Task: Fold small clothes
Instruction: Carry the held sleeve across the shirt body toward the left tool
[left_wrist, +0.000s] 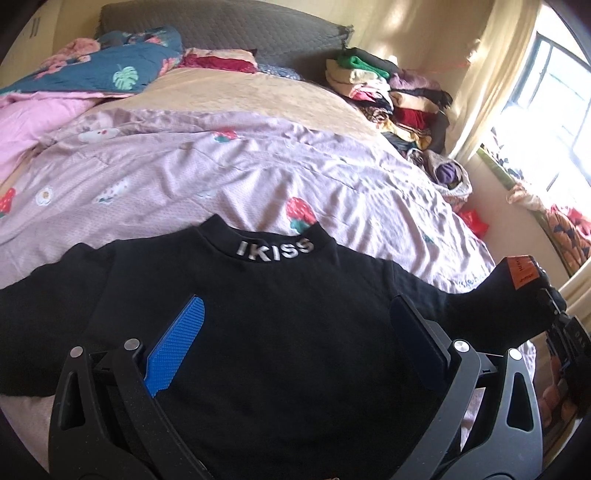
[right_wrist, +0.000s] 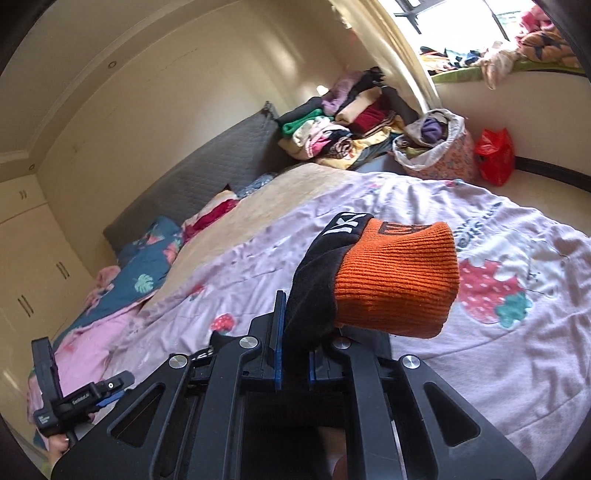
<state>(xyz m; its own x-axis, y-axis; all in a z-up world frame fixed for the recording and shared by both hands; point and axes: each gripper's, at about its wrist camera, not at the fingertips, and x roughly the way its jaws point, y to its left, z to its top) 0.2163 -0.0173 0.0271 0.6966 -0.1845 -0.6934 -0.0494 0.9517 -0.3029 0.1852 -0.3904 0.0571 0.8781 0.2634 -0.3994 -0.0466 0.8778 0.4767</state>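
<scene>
A black sweater (left_wrist: 280, 332) with "IKISS" on its collar lies front-up on the pink strawberry bedsheet (left_wrist: 184, 173). My left gripper (left_wrist: 297, 301) hovers over its chest, open, with the blue pad (left_wrist: 177, 343) far from the other finger and nothing pinched. At the right edge, my right gripper (left_wrist: 554, 306) lifts the sweater's sleeve off the bed. In the right wrist view that gripper (right_wrist: 295, 332) is shut on the black sleeve (right_wrist: 314, 291) just behind its orange ribbed cuff (right_wrist: 399, 280), which sticks out past the fingers. The left gripper (right_wrist: 107, 395) shows at the lower left.
A pile of folded clothes (left_wrist: 388, 88) sits at the bed's far right corner, with a cloth bag of clothes (right_wrist: 436, 147) and a red plastic bag (right_wrist: 495, 155) beside it. A blue floral quilt (left_wrist: 122, 66) and a grey headboard (left_wrist: 229, 26) lie at the far end.
</scene>
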